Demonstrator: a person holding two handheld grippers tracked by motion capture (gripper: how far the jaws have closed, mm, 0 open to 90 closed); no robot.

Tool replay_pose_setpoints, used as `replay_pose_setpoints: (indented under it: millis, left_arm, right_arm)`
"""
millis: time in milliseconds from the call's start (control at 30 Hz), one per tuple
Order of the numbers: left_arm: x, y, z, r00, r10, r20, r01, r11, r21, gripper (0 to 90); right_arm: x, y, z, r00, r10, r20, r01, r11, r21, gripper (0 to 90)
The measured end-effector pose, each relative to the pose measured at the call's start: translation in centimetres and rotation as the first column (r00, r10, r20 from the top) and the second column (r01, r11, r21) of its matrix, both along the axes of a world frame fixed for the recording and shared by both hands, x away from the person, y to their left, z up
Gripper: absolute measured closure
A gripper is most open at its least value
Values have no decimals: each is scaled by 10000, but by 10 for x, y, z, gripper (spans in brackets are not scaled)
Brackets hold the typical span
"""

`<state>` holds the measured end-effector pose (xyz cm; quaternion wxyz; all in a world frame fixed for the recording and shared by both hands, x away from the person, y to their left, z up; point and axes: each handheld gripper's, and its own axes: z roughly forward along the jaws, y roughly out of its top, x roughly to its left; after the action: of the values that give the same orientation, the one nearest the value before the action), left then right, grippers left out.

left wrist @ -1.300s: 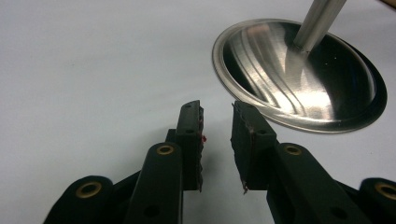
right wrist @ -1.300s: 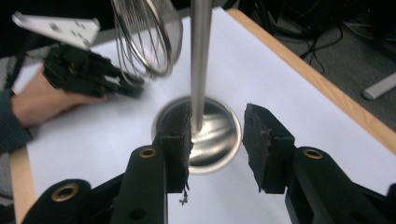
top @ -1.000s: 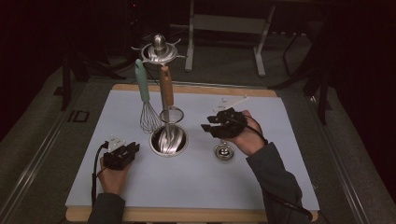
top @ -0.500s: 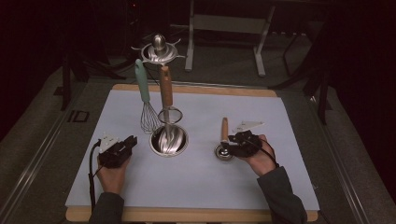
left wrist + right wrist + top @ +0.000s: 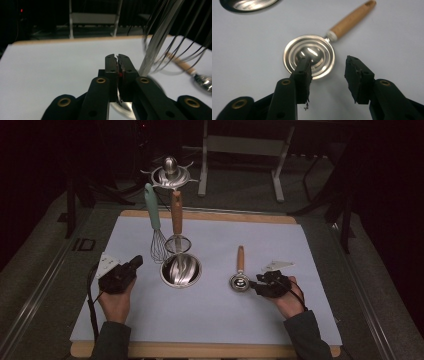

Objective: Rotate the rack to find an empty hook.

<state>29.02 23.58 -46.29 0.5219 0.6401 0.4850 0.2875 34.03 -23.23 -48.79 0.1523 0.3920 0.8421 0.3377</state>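
2 tools: left tool (image 5: 117,60) just clenched, nothing between; right tool (image 5: 328,70) released over the ladle (image 5: 309,56).

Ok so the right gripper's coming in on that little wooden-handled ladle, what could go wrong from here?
The right gripper is open with one jaw over the ladle bowl's rim, the other past it on bare table; closing on that rounded, shiny rim could let it slip or flip.

The left gripper, whose jaws have just been closing and hold nothing, sits close to the whisk wires and the rack's base; a careless move might knock the hanging utensils.
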Motion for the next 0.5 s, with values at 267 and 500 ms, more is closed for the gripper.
replay_pose_setpoints:
  millis: [267,500]
  left_arm:
    - [-1,-4,39,9948,-285,975,337,9981,-521,900]
    - [-4,-5,73,9808,-392,1911,558,9950,-822,900]
  right_arm:
    - [1,-15,-13,9990,-451,-67,452,9988,205,557]
    - [1,-17,-18,9981,-609,-115,612,9977,285,549]
